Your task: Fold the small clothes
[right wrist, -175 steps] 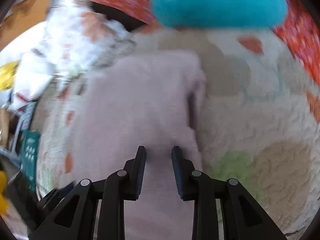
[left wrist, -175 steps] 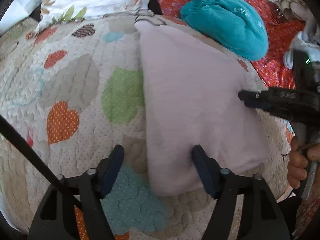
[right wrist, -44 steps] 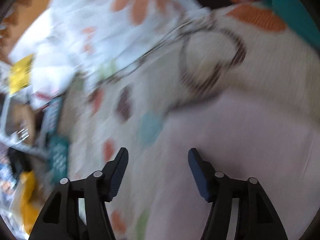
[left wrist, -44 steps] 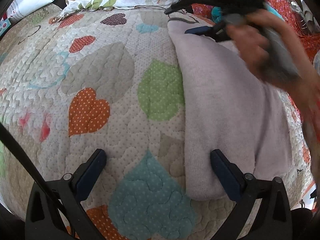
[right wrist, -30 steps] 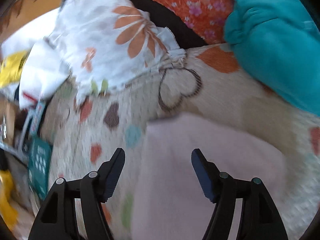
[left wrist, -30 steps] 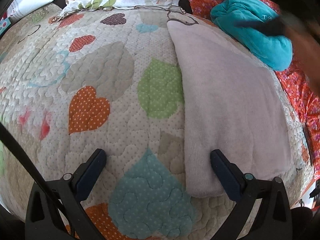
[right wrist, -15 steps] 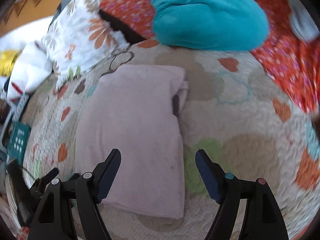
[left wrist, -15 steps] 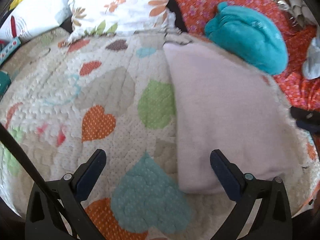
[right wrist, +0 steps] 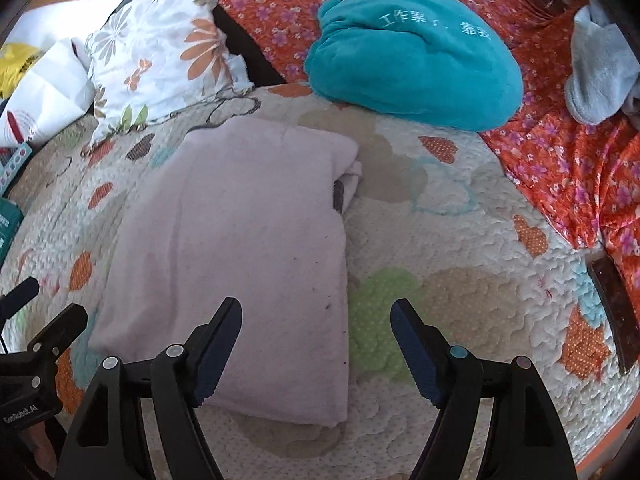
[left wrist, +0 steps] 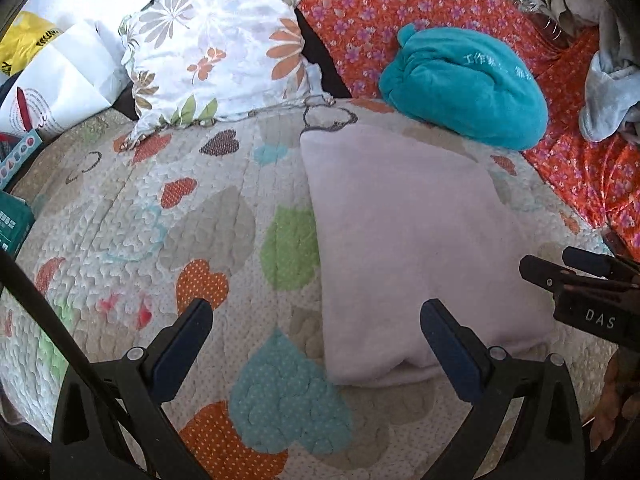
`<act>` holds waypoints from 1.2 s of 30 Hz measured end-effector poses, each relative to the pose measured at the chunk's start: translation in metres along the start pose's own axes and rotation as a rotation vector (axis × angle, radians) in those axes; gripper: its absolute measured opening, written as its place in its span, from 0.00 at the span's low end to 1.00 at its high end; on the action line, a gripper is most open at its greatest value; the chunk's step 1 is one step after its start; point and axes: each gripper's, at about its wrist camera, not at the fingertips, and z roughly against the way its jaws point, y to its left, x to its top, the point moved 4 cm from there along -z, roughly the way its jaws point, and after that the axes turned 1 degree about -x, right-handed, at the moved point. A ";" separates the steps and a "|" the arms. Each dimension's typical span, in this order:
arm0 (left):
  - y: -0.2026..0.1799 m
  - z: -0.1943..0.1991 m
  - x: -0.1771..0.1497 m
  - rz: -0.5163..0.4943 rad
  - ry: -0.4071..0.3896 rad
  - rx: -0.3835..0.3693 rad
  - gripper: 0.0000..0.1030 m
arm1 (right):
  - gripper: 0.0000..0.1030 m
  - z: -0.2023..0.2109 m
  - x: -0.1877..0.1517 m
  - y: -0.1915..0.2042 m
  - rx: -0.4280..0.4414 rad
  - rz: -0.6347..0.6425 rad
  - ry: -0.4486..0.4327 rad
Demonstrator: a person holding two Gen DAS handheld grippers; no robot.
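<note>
Pale pink garment point(right wrist: 244, 216), folded to a rough rectangle, lies flat on the heart-patterned quilt point(right wrist: 460, 272); its long right edge is straight, with a small dark-lined fold protruding near the far right corner. Quilt lies bare to the right of that edge, out to the orange floral cloth point(right wrist: 560, 168), and bare again to the garment's left in my left wrist view point(left wrist: 408, 240), as far as the floral pillow point(left wrist: 216, 52). A teal bundle point(right wrist: 412, 56) sits on the orange cloth just beyond the garment's far edge, apart from it. A dark flat object point(right wrist: 614, 304) lies at the quilt's right border. My right gripper point(right wrist: 316, 344) hangs over the garment's near right corner, jaws wide apart, holding nothing; one finger is above the fabric and the other above the green heart beside it. My left gripper point(left wrist: 316, 344) is likewise spread wide and empty, straddling the garment's near left corner, over the quilt on one side and the fabric on the other. Whether any fingertip touches the fabric cannot be told.
</note>
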 end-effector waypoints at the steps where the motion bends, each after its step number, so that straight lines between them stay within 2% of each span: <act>1: 0.002 -0.001 -0.001 0.003 0.005 0.010 1.00 | 0.79 0.000 0.000 0.003 -0.007 0.009 -0.004; 5: 0.010 -0.008 -0.003 0.013 0.026 0.043 1.00 | 0.79 0.001 0.000 0.017 -0.037 0.063 -0.024; 10: 0.021 -0.016 -0.005 0.062 0.072 0.042 1.00 | 0.79 -0.003 -0.001 0.032 -0.064 0.136 -0.030; 14: 0.024 -0.016 -0.006 0.091 0.079 0.037 1.00 | 0.79 -0.002 -0.003 0.038 -0.074 0.161 -0.042; 36: 0.020 -0.019 -0.009 0.067 0.089 0.035 1.00 | 0.81 -0.005 -0.004 0.031 -0.076 0.125 -0.021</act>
